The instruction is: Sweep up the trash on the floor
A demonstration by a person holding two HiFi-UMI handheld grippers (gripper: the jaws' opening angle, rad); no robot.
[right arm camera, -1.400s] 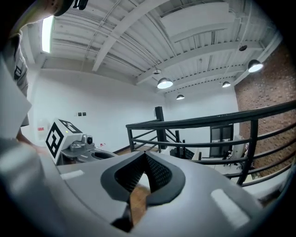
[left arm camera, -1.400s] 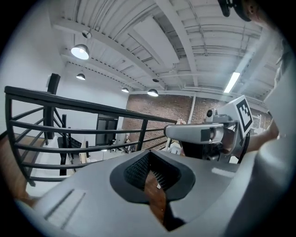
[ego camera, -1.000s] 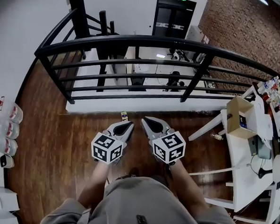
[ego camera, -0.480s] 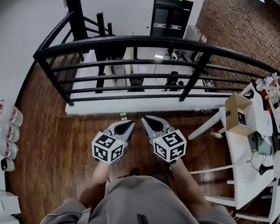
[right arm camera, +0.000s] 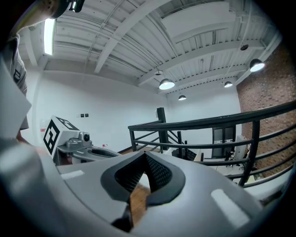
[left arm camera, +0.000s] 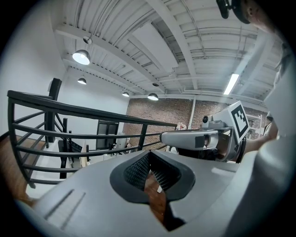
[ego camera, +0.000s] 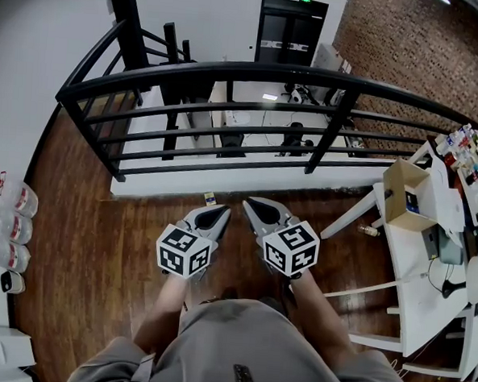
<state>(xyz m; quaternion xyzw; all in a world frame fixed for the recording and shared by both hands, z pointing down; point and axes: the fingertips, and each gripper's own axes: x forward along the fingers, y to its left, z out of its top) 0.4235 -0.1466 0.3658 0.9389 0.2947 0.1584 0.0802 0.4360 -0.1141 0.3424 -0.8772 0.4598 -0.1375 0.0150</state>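
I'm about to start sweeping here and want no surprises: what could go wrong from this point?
1. The small scrap lies at the foot of the railing; a hard sweep might send it under the bars.
2. The left claw and right claw are shut and empty, with no broom in view.
3. The white table stands close at right; a wide swing may hit it.
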